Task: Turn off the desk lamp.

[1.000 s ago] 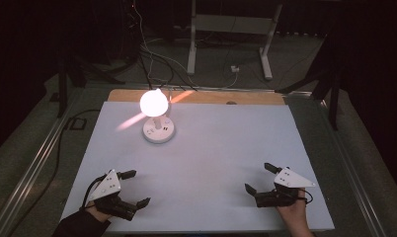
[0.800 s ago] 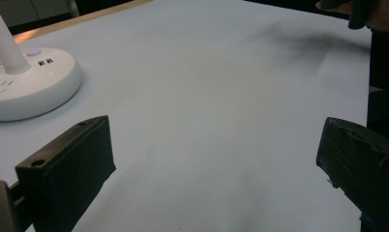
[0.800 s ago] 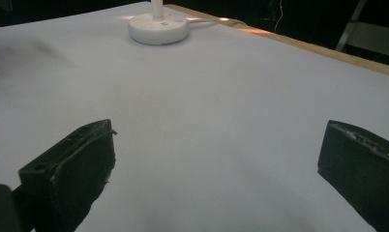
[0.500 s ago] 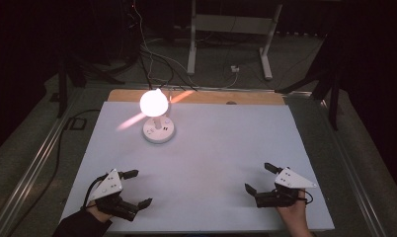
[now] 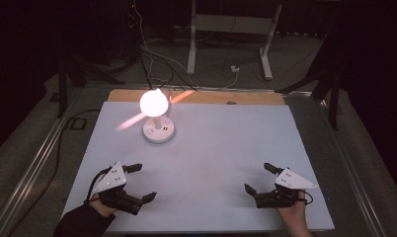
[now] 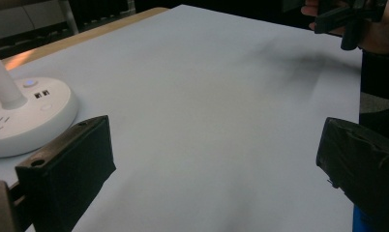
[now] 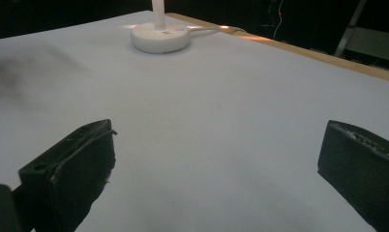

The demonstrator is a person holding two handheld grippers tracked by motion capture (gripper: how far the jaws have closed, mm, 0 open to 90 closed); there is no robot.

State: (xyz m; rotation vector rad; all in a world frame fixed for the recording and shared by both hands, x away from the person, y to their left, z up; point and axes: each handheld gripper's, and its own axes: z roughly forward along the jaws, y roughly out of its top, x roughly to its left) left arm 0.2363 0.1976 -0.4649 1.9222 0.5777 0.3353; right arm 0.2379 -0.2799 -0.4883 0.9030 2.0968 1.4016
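Lamp: lit desk lamp [image 5: 158,129] stands far-left on the bench [image 5: 226,163].
Nearer: left gripper [image 5: 137,182], well short.
Right gripper [image 5: 259,178]: farther.
Jaws: both gape, empty.

Small white desk lamp [image 5: 158,118], lit, upright on round base, at far left of white tabletop [image 5: 221,163].

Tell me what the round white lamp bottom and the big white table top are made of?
The round white lamp base looks like smooth moulded plastic: it has a soft sheen, rounded edges and small buttons and ports set into it. The flat white table top looks like matte painted or laminated board, dull with no glare. A bare wood-coloured strip shows at its far edge.
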